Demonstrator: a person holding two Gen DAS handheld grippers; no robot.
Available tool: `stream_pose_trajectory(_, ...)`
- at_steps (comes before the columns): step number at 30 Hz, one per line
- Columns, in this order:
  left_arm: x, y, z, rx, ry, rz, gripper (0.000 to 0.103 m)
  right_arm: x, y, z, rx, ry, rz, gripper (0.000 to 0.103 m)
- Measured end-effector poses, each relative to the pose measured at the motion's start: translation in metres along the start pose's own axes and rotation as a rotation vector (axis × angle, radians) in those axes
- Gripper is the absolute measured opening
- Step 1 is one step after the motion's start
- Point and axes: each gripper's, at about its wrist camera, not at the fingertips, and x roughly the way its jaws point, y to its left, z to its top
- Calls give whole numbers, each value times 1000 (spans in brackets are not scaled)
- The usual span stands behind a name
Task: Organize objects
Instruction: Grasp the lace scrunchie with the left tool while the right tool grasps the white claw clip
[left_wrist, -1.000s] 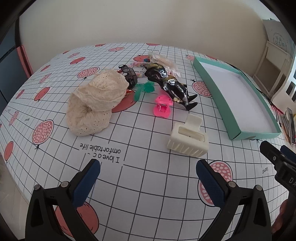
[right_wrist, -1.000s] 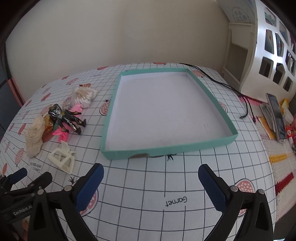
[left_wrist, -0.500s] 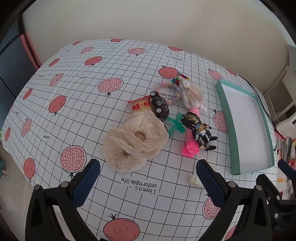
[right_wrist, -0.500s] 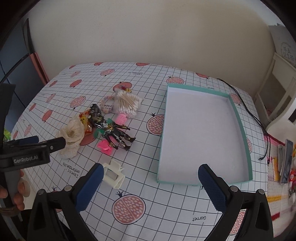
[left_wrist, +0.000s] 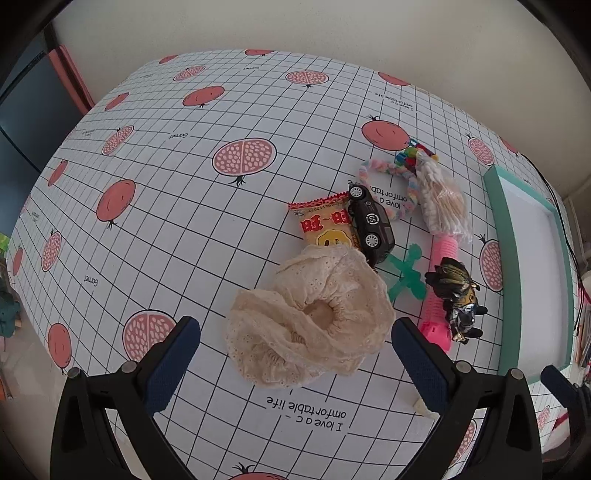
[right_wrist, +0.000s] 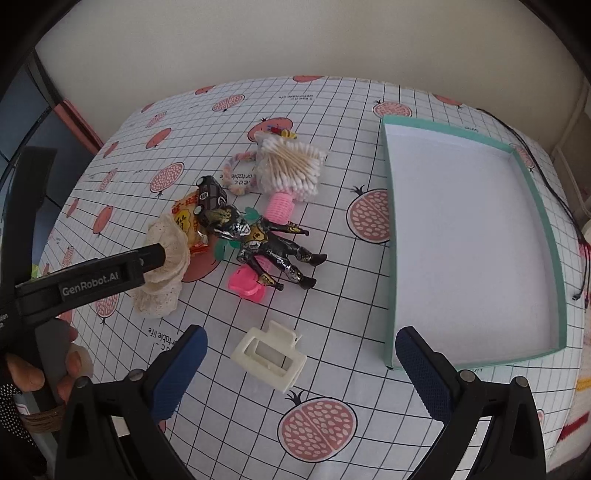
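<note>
Navy, knurled rubber pads tip the 2 fingers of each gripper. The left gripper is spread wide with nothing between its pads, hovering over the cream eyelet-lace fabric scrunchie, which lies crumpled in a soft ring on the table. The right gripper is likewise spread wide and empty, above the ivory, boxy plastic claw clip.

The remaining clutter sits in a cluster on the glossy white grid-patterned tablecloth with pomegranate prints: a shiny black and silver armoured action figure lying on its back across a ribbed pink plastic hair roller, a clear bag of cotton swabs, a pastel braided loop, a black toy car resting on an orange snack packet, and a translucent green plastic piece. The teal-walled, white-floored shallow cardboard tray stands empty to the right, apart from the cluster.
</note>
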Motion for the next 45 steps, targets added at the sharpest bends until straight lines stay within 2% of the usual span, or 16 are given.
stream_pose_trajectory(4,13,4,-2,-15,33,-13,103,16,1,-2,22,41,4,103)
stream_pose_trajectory(16,28,11,-8,-24,38,14,103,47,10,-13,14,126,-8,96)
stream_pose_trajectory(31,41,3,-16,-28,79,6,102,64,19,-15,-9,176,-48,93)
stream_pose_trajectory(33,43,1,-17,-30,86,6,101,64,20,-14,-19,174,-61,93)
stream_pose_trajectory(35,45,0,-18,-32,94,0,95,64,21,-14,-24,172,-70,93)
stream_pose_trajectory(41,44,-5,-21,-35,97,-7,92,63,21,-11,-43,176,-91,92)
stream_pose_trajectory(45,42,-6,-23,-38,94,-9,91,61,17,-9,-43,178,-94,87)
